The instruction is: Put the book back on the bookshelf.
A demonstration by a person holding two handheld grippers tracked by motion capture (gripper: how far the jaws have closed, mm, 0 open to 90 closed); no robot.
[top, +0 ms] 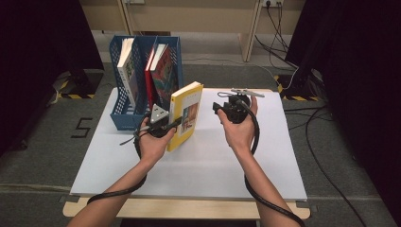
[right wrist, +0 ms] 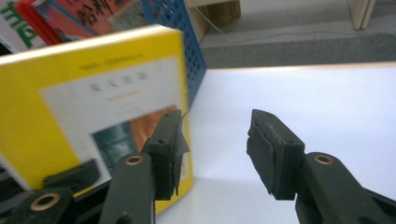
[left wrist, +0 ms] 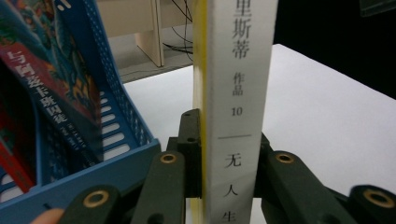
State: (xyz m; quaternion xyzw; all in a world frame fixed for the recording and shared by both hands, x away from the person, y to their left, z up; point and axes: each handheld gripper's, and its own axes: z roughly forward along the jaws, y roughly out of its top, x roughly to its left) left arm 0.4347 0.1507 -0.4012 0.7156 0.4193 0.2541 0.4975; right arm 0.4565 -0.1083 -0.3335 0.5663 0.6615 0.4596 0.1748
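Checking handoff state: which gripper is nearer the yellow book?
Left. The left gripper is clamped on the yellow book at its spine, holding it upright on the table. The right gripper is open beside the book's cover, with nothing between its jaws.

- Both forearms come in from the near edge of the scene and reach toward the far side, left arm at the left, right arm at the right, a black cable trailing back along each.
- The left hand (top: pixel 153 142) wraps around the left gripper (top: pixel 176 124), which points to the right with its grey plate on top.
- In the left gripper view its jaws stand clamped, one pad pressed on each side of what they hold.
- The right hand (top: pixel 240 126) cups the right gripper (top: pixel 216 108) from the near side, and it points left toward the other hand.
- In the right gripper view its jaws stand apart with bare space between the pads (right wrist: pixel 264 151).
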